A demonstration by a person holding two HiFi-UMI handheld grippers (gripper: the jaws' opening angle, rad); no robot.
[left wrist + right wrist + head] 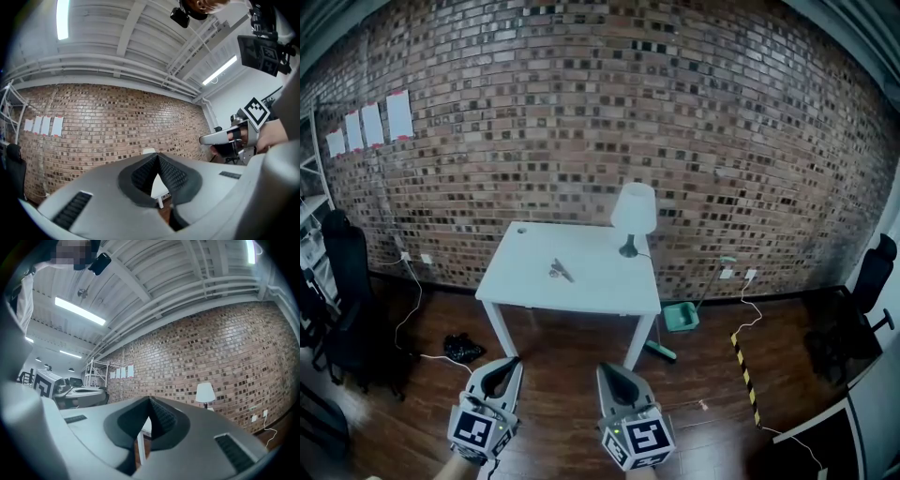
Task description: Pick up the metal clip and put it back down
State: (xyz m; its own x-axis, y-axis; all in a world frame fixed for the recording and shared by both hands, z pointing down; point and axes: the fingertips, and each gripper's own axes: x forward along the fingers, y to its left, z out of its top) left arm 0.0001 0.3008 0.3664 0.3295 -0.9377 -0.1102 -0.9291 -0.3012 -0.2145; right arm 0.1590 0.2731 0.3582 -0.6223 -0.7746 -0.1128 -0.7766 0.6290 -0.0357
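Both claws closed and empty, clip on table.
I see the metal clip (561,271) mid-top on the white table (605,284), lamp (634,214) at its 1 o'clock. Left gripper (504,367) and right gripper (612,375) sit at 6 o'clock, well apart from it.

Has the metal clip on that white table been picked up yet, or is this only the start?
Looks like the start. The metal clip lies on the white table, untouched. Both the left gripper and right gripper are shut, empty and well short of the table. Approaching, lifting and setting down all remain.
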